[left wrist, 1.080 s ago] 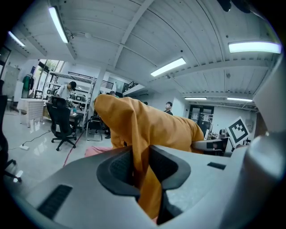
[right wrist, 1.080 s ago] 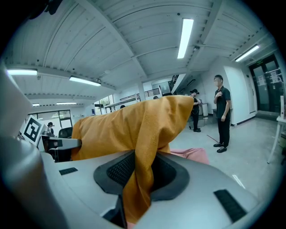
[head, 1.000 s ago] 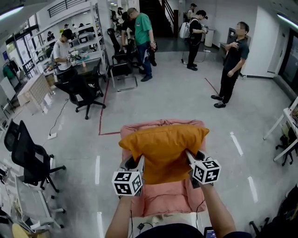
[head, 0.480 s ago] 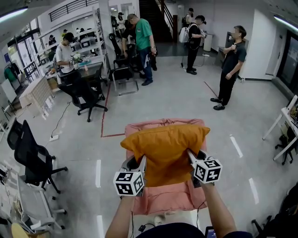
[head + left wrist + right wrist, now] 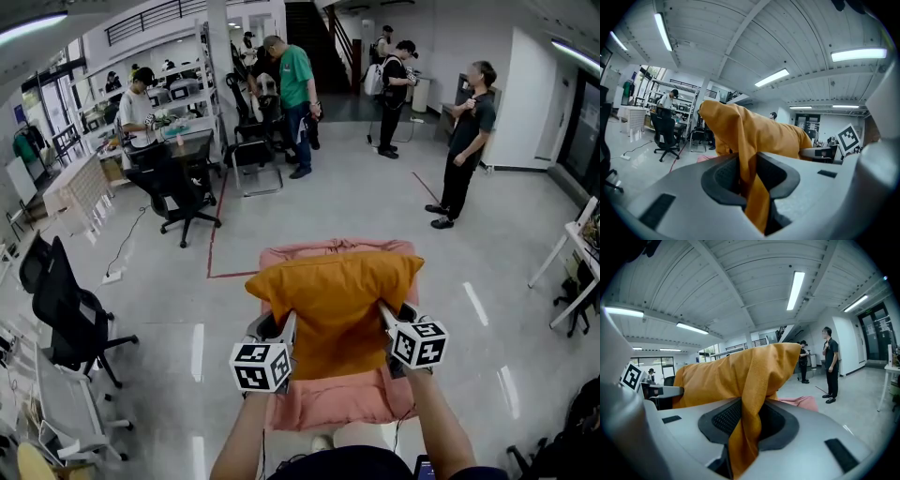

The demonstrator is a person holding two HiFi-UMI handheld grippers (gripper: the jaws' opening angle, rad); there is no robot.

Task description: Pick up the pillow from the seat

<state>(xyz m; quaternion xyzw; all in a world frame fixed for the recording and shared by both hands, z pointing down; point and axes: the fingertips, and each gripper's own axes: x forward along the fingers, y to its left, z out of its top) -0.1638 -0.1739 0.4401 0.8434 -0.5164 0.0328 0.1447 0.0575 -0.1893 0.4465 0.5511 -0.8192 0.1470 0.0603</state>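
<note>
An orange pillow hangs in the air above a pink-covered seat, held by both grippers. My left gripper is shut on the pillow's left edge; orange fabric is pinched between its dark pads. On the opposite edge my right gripper is shut on the pillow, with the cloth folded down between its pads. In the left gripper view the pillow stretches off to the right, and in the right gripper view the pillow runs to the left. The pink seat peeks out behind it.
Black office chairs stand at the left, with a desk and shelves behind. Several people stand on the grey floor beyond the seat. A red tape line runs along the floor. A white table leg is at the right.
Both grippers and the pillow have lifted slightly and drawn away from the seat; more of the pink seat shows below the pillow. The grips are unchanged.
</note>
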